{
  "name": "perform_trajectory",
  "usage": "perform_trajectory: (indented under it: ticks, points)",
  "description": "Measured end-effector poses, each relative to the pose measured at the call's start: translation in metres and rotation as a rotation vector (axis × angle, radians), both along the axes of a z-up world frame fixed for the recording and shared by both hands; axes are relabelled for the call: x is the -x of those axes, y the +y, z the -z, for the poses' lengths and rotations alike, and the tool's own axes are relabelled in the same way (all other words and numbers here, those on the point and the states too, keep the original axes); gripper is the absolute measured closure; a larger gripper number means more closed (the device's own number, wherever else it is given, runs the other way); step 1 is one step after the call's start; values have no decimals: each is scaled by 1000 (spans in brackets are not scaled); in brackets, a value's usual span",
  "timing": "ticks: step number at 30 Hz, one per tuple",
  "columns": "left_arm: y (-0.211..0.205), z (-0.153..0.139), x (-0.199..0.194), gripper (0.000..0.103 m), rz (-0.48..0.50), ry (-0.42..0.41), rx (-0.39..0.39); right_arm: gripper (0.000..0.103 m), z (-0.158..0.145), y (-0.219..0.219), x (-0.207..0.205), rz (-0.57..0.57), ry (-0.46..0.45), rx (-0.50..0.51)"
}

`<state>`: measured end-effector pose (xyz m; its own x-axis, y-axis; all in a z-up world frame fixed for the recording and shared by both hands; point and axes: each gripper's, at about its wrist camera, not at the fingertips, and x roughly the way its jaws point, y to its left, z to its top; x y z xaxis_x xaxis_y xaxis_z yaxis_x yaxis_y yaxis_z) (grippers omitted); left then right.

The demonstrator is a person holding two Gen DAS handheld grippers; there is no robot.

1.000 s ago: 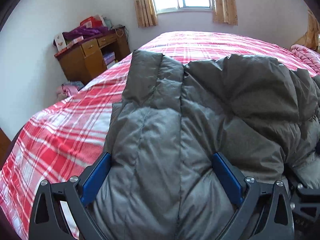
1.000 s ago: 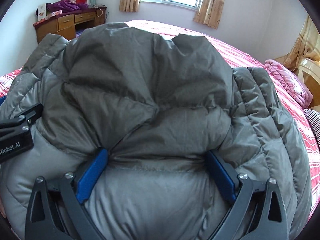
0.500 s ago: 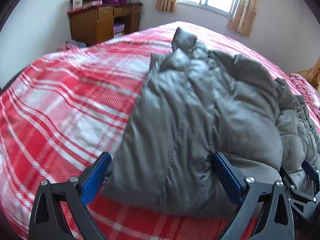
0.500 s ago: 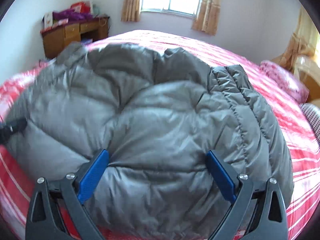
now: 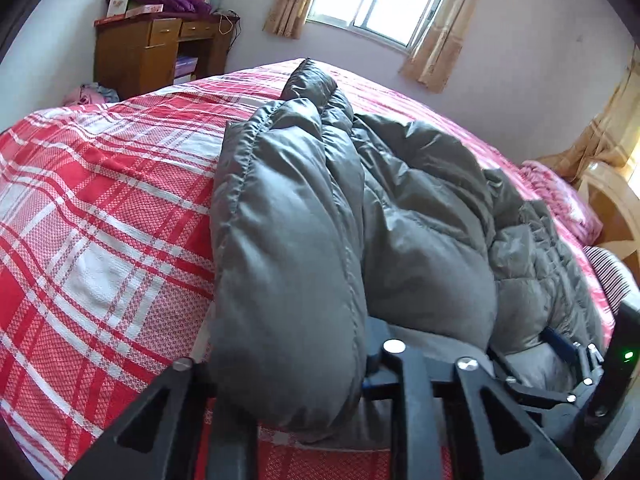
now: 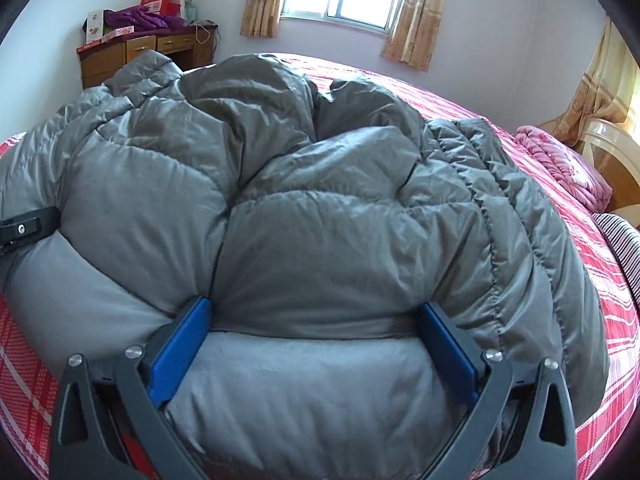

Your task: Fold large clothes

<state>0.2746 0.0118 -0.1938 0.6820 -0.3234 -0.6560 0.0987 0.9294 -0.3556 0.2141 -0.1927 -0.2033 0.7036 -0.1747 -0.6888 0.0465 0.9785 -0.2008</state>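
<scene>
One grey down jacket (image 6: 320, 220), partly folded: left gripper (image 5: 288, 364) closing on its near edge, right gripper (image 6: 312, 344) wide astride hem; further folds remain.

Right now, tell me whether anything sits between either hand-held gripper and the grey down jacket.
Nothing visible does. The left hand-held gripper is closing with a fold of the grey down jacket already between its jaws, and the right hand-held gripper has the jacket's near edge filling its wide-spread jaws. Only the red plaid bedspread lies around it.
</scene>
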Motion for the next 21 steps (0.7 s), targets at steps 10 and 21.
perform_trajectory:
  ticks: [10,21]
  points:
    - [32,-49,31,95,-4,-114,34,0,-1,37,-12,-4,1,30]
    - [2,-141,49,96,88,-320,-166,2,-49,52,5,-187,-28,-139]
